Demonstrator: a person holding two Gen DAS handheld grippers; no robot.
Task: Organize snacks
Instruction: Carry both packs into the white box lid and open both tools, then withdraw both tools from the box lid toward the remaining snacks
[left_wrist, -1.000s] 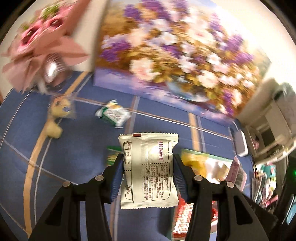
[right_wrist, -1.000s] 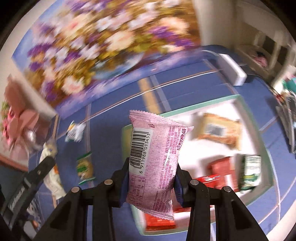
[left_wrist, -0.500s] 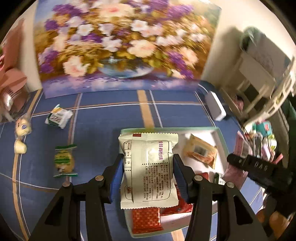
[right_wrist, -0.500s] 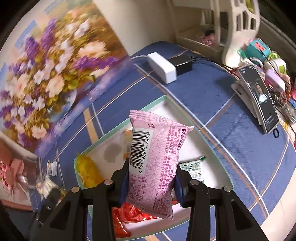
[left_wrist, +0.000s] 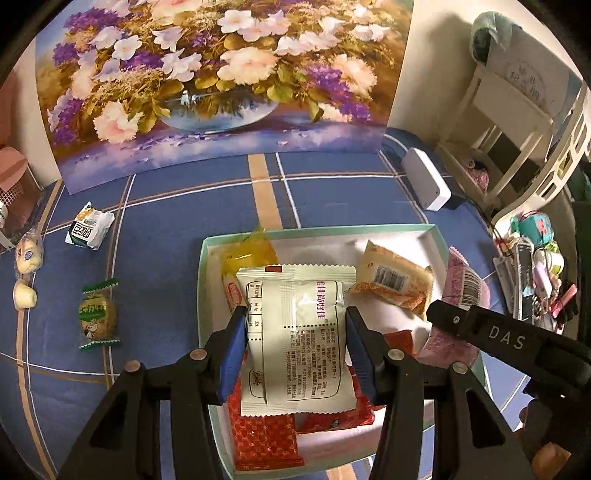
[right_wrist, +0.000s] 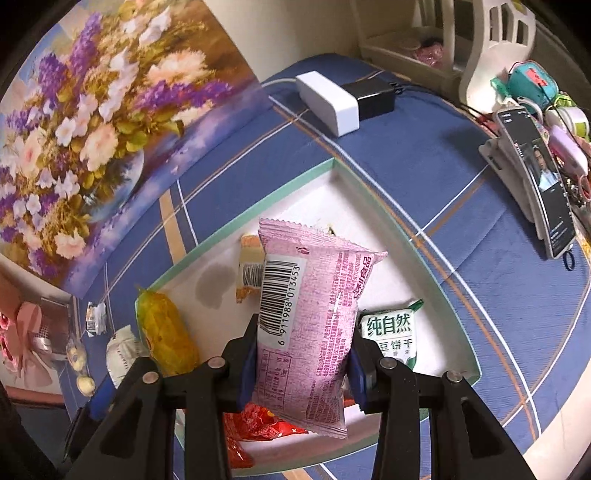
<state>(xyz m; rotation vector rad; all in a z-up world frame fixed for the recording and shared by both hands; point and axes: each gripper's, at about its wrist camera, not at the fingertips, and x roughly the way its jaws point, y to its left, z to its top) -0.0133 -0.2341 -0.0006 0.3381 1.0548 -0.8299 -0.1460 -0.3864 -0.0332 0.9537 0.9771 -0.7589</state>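
My left gripper (left_wrist: 293, 350) is shut on a cream snack packet (left_wrist: 299, 339) and holds it above the white tray with a green rim (left_wrist: 201, 288). My right gripper (right_wrist: 303, 365) is shut on a pink snack packet (right_wrist: 310, 317), also above the tray (right_wrist: 424, 243). The tray holds red packets (left_wrist: 266, 435), a yellow packet (left_wrist: 251, 251), an orange packet (left_wrist: 391, 280) and a green-and-white biscuit packet (right_wrist: 391, 336). The right gripper's arm and the pink packet (left_wrist: 461, 284) show at the right of the left wrist view.
On the blue cloth left of the tray lie a green-wrapped snack (left_wrist: 96, 314), a white-green packet (left_wrist: 88, 227) and small yellow sweets (left_wrist: 26, 273). A flower painting (left_wrist: 221, 74) stands behind. A white charger box (right_wrist: 327, 99) and a phone on a stand (right_wrist: 535, 177) sit at the right.
Both grippers have swung from the left side of the cloth to over the tray, each still holding its packet. The right gripper has come lower toward the tray.
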